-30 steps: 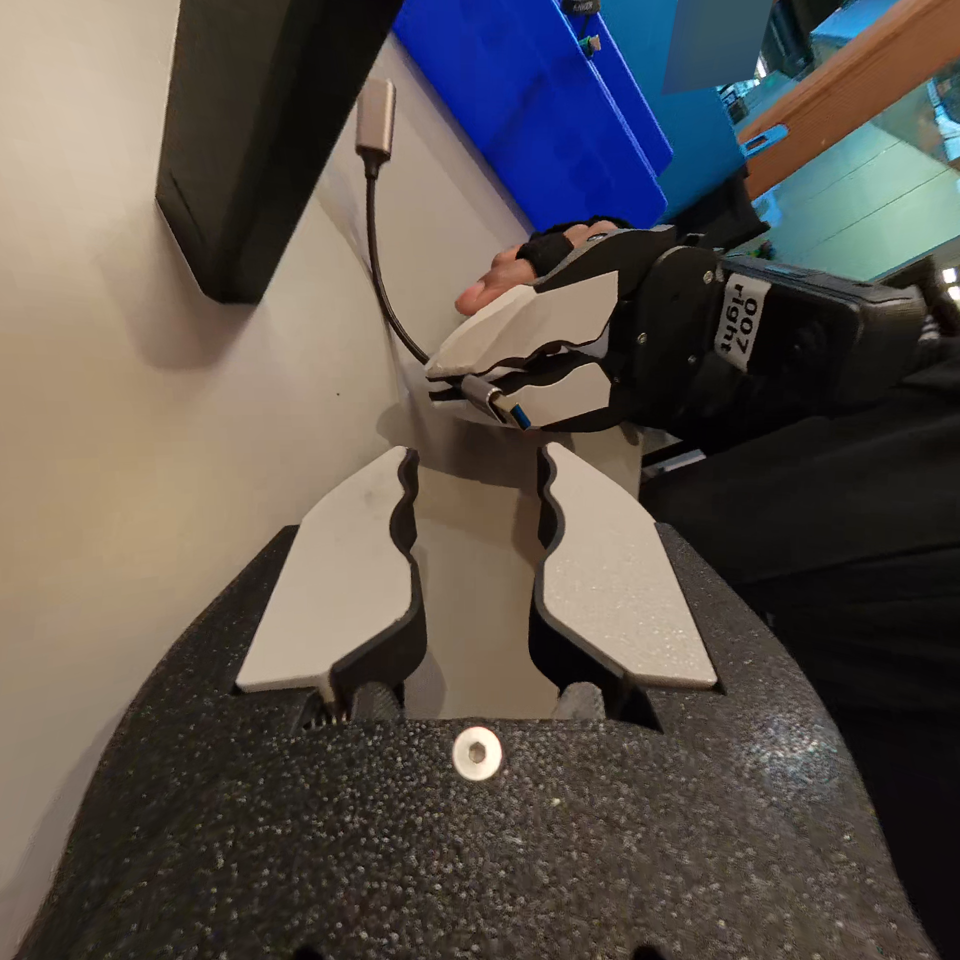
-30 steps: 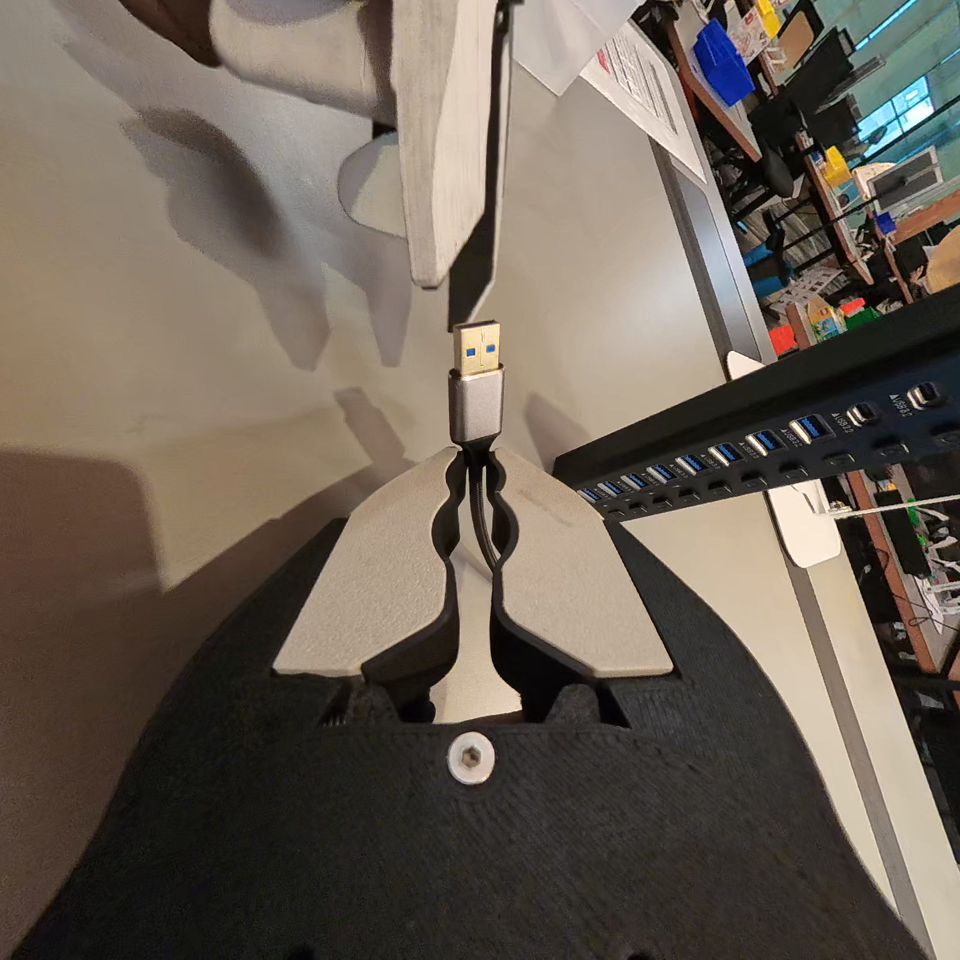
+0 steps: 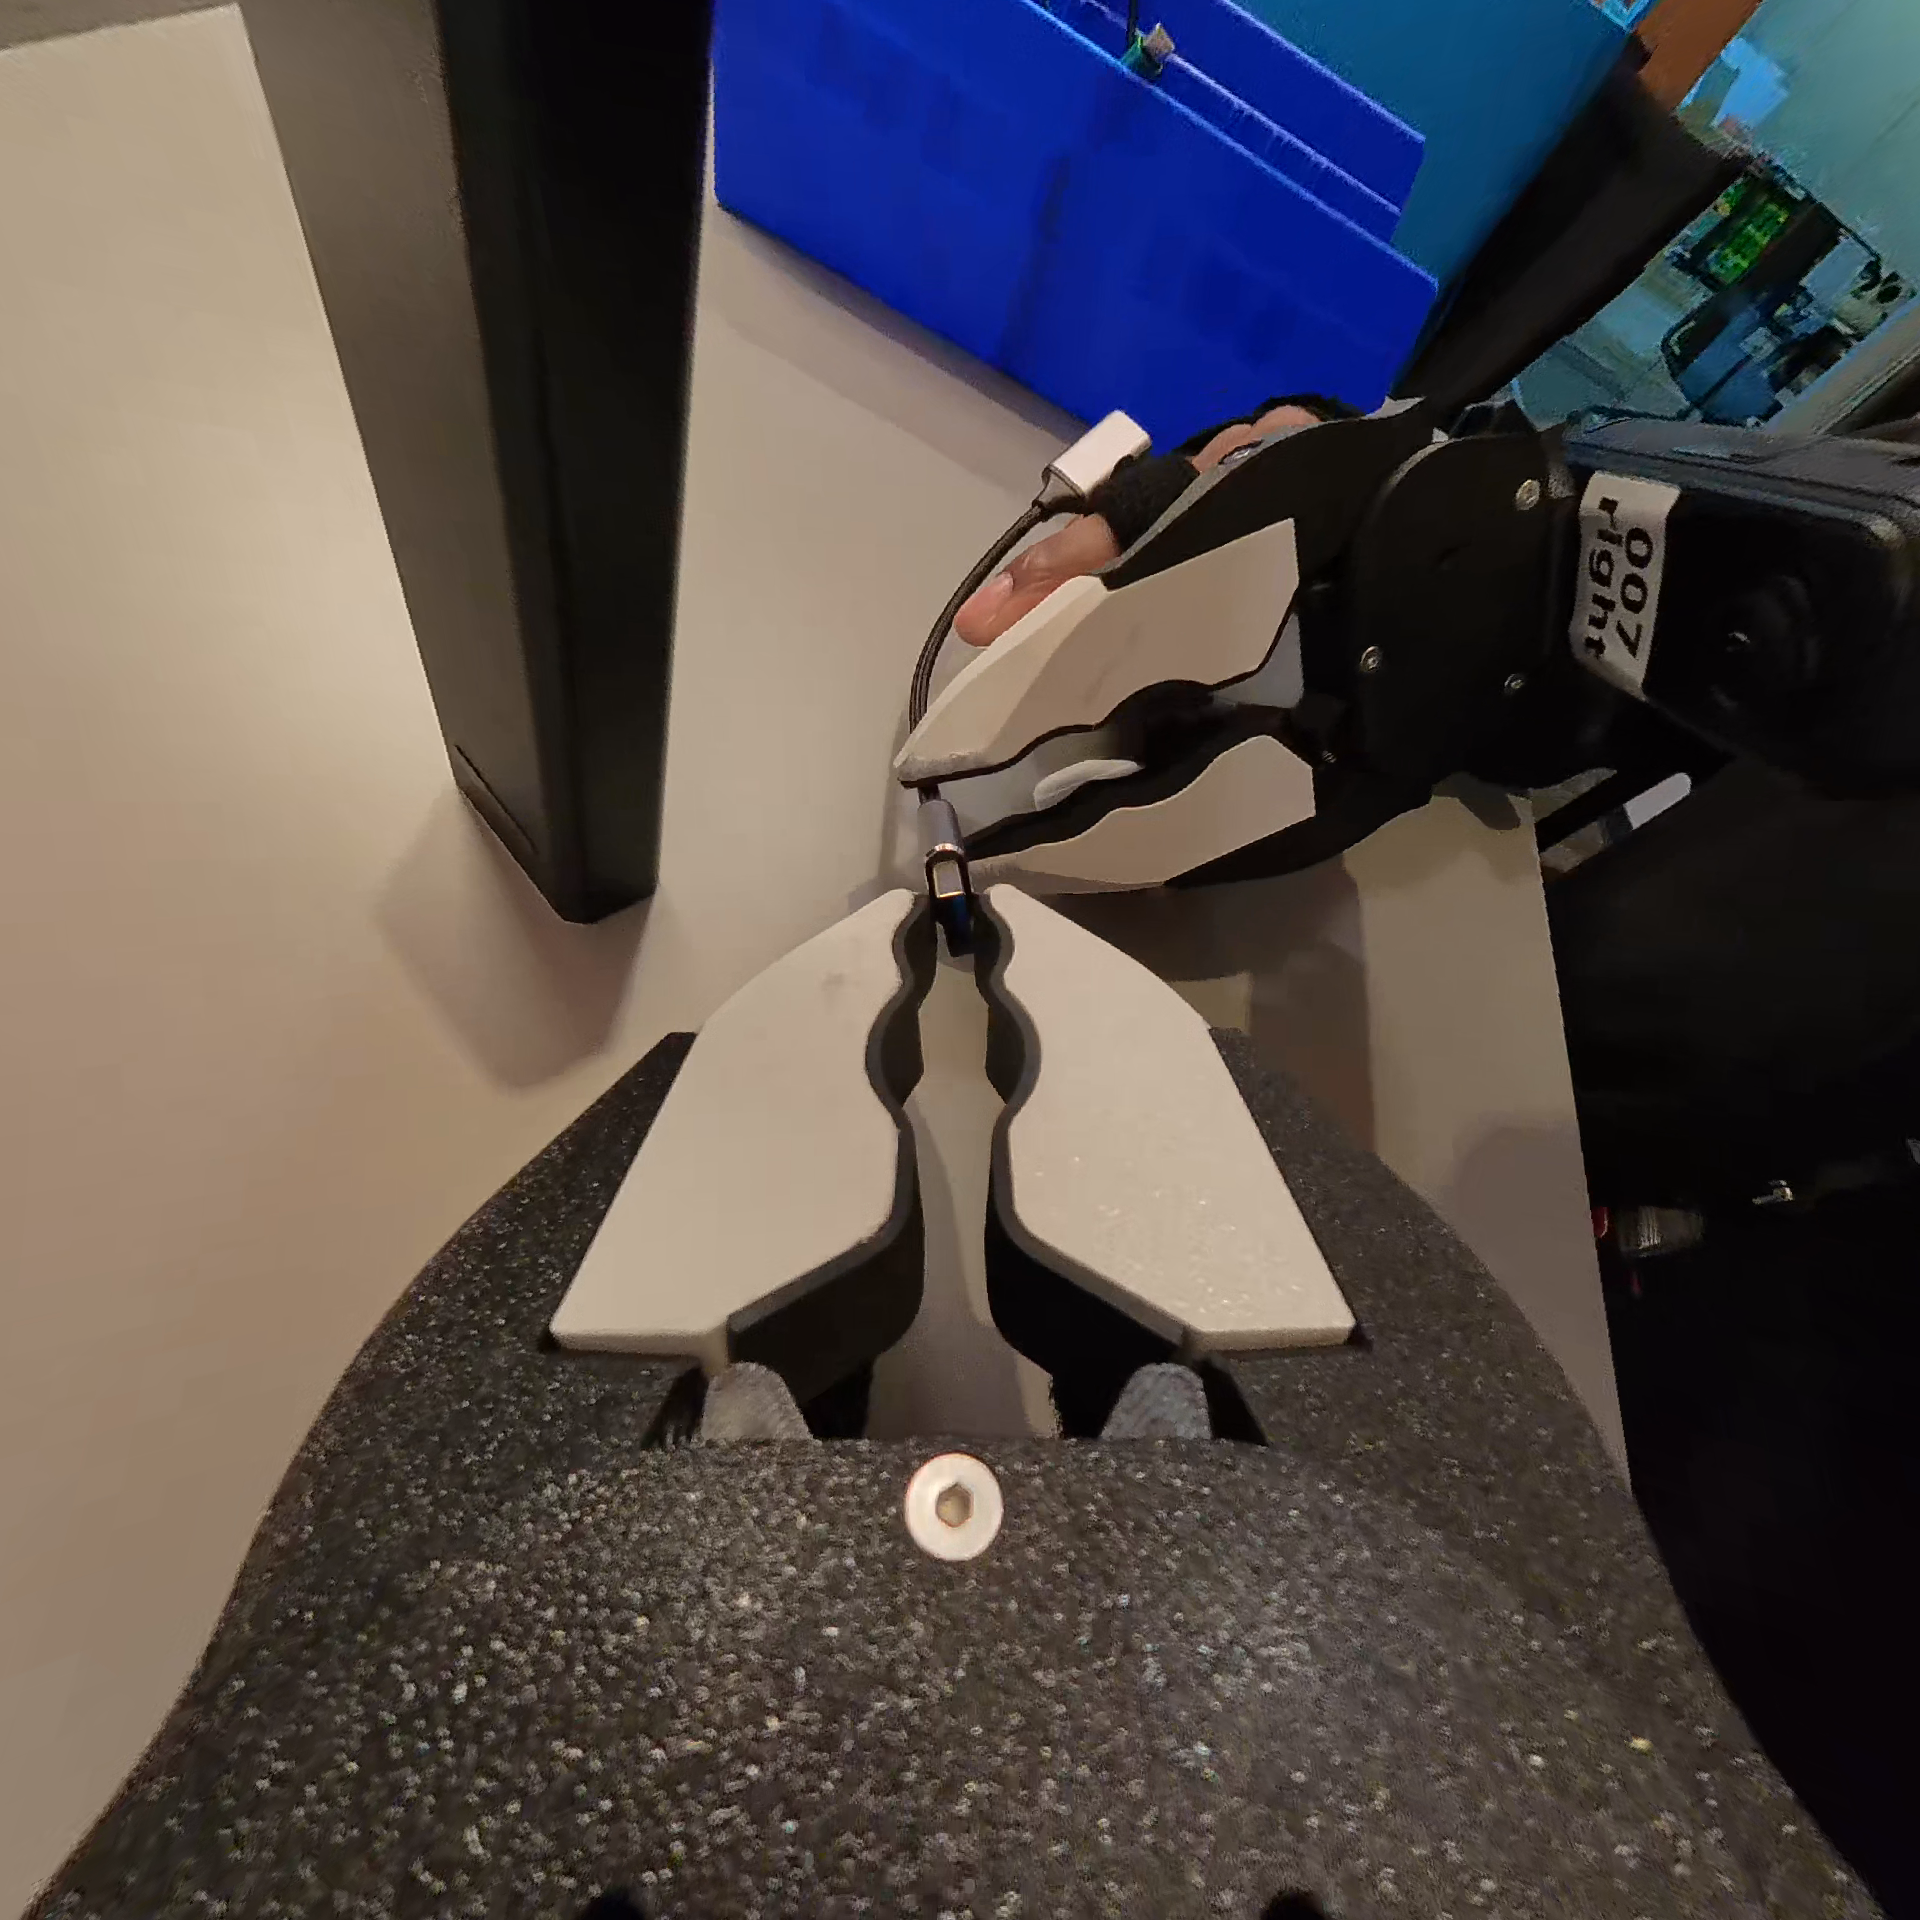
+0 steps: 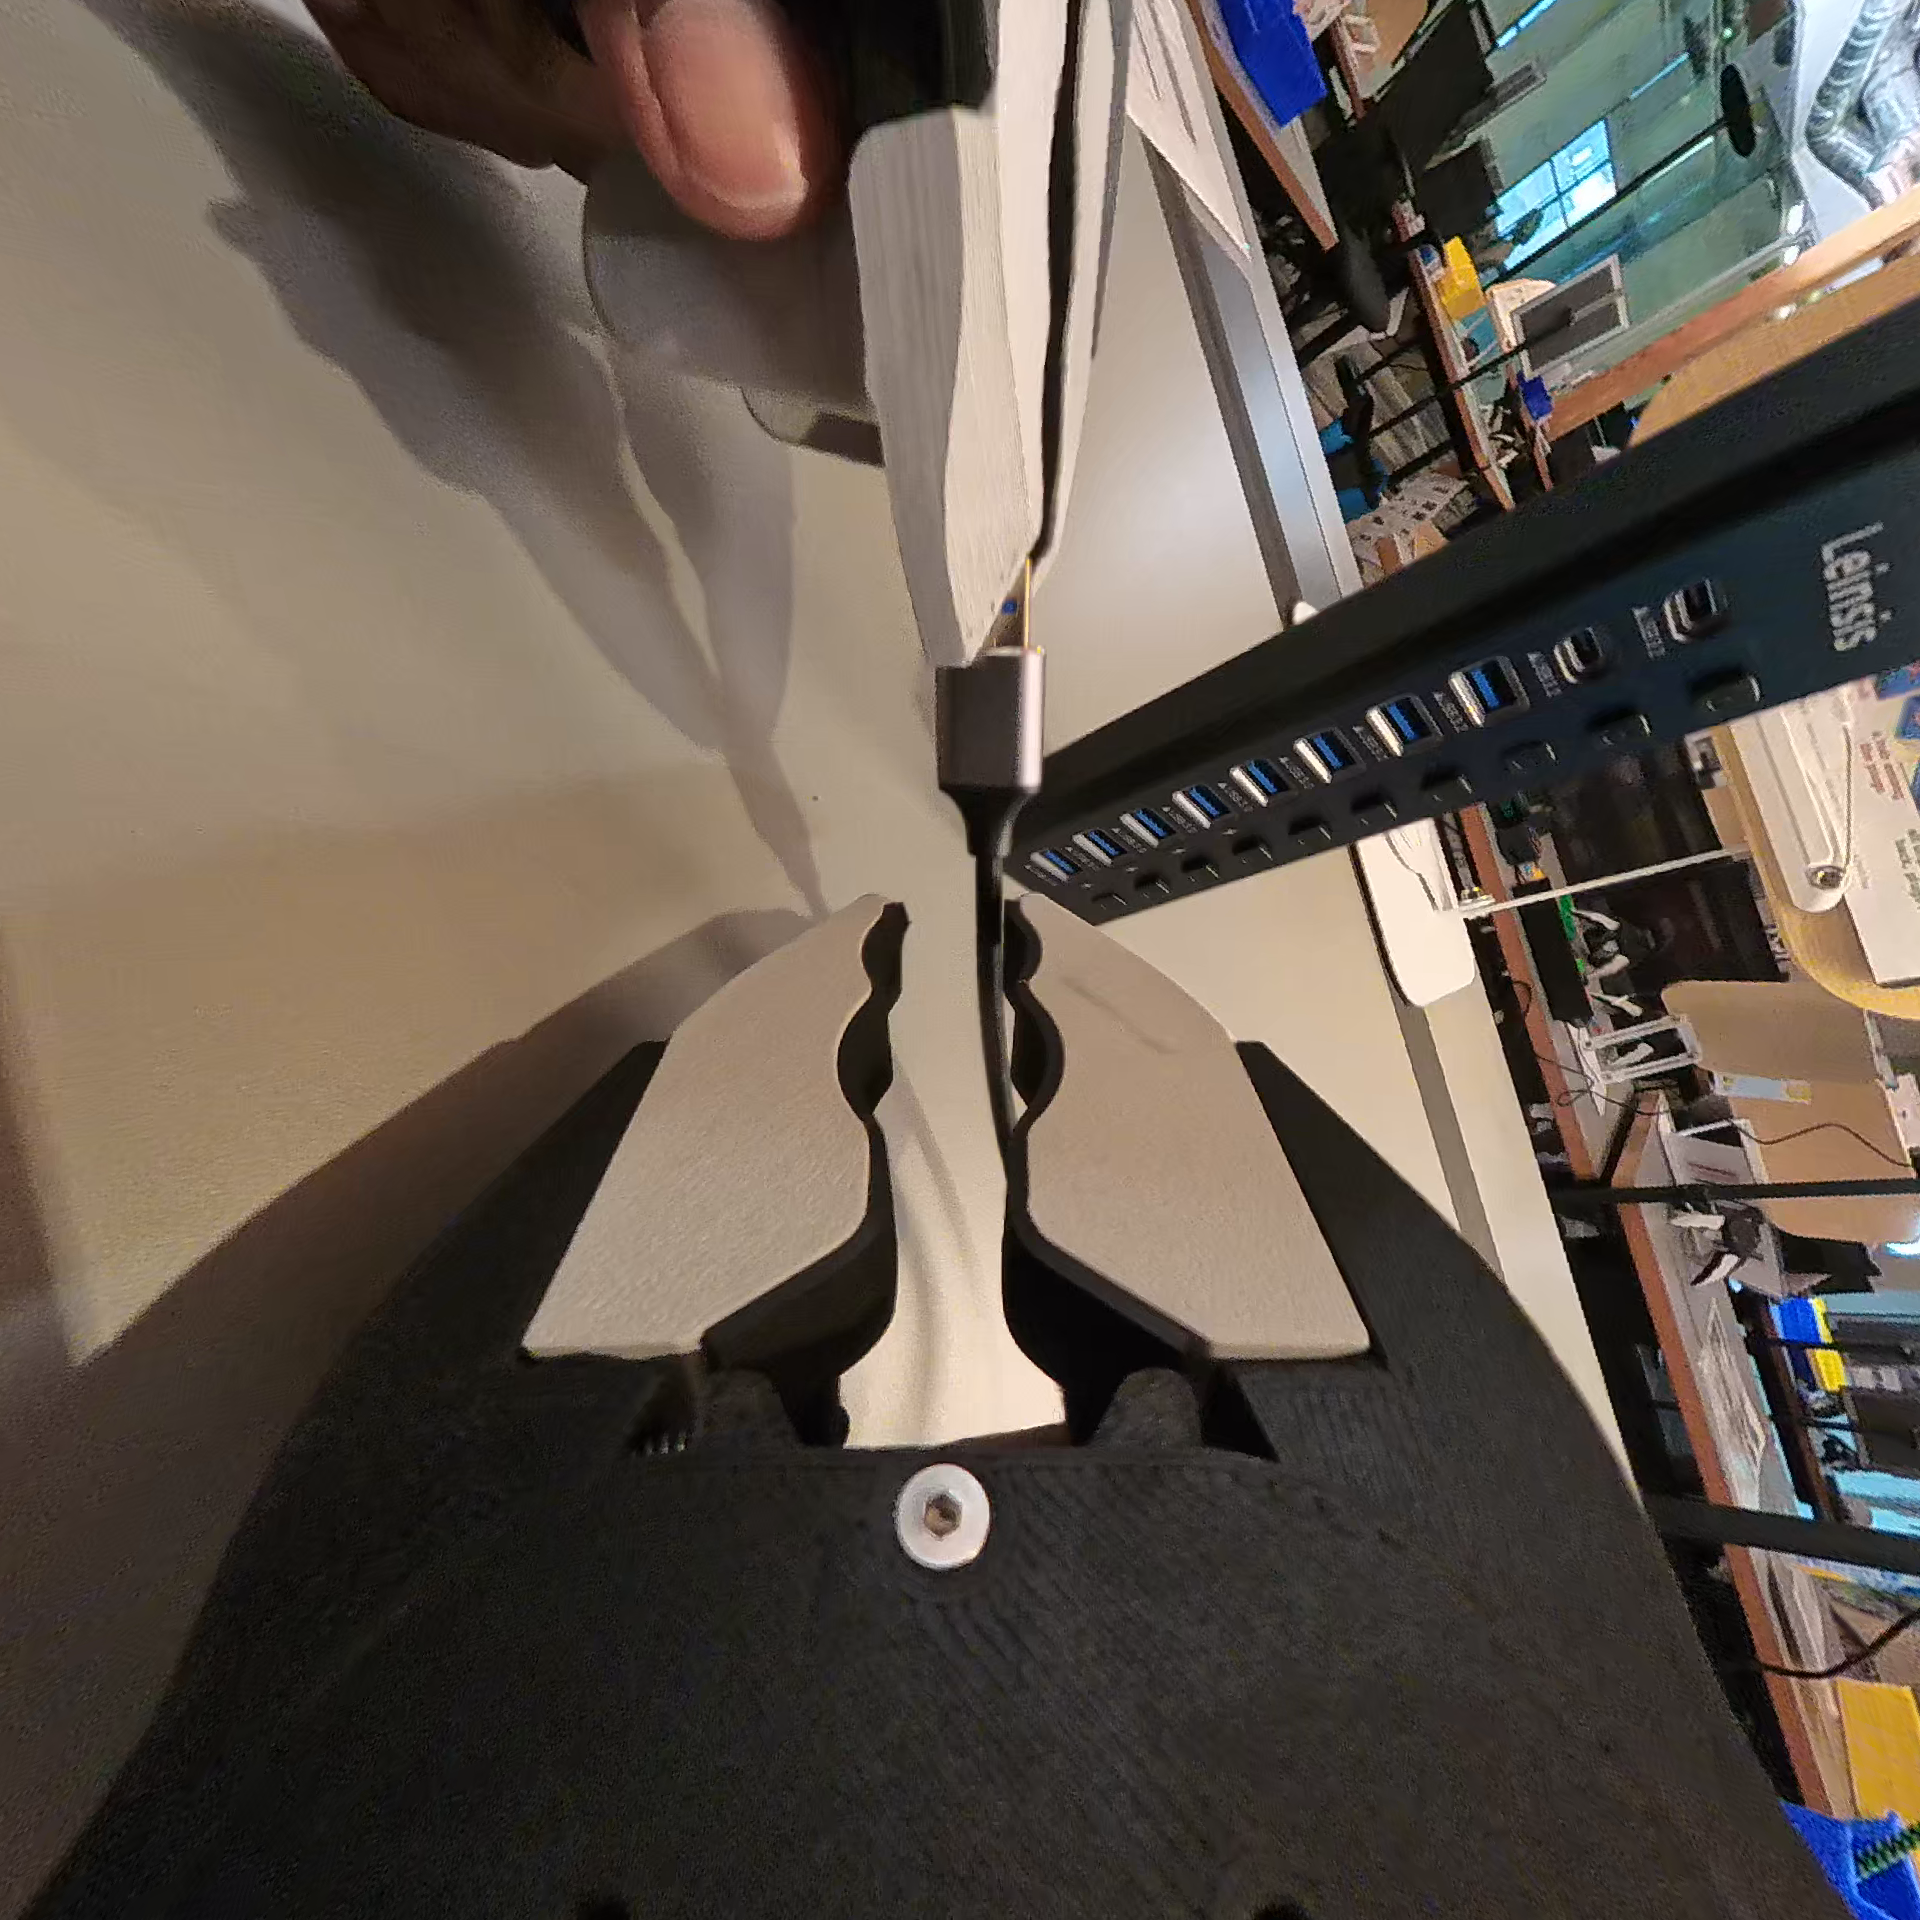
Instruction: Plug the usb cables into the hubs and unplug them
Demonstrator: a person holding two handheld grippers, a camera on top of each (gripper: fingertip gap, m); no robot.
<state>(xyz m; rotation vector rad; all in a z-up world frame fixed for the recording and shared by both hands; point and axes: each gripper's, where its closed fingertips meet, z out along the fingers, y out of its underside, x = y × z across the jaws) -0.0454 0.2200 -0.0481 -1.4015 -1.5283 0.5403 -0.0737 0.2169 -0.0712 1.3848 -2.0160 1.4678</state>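
Left fingers pinch USB plug; right fingers parted; hub ports only right view.

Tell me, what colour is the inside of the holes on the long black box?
Blue inside the hub's bigger ports; it shows best in the right wrist view.

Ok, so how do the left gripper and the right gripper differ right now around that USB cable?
The left gripper is shut on the metal tip of the USB plug, while the right gripper has its jaws apart, gripping nothing. The left gripper meets the plug head-on; the right gripper sits behind it, with the cable running loose between its fingers. Both have pale grey fingers on black bodies.
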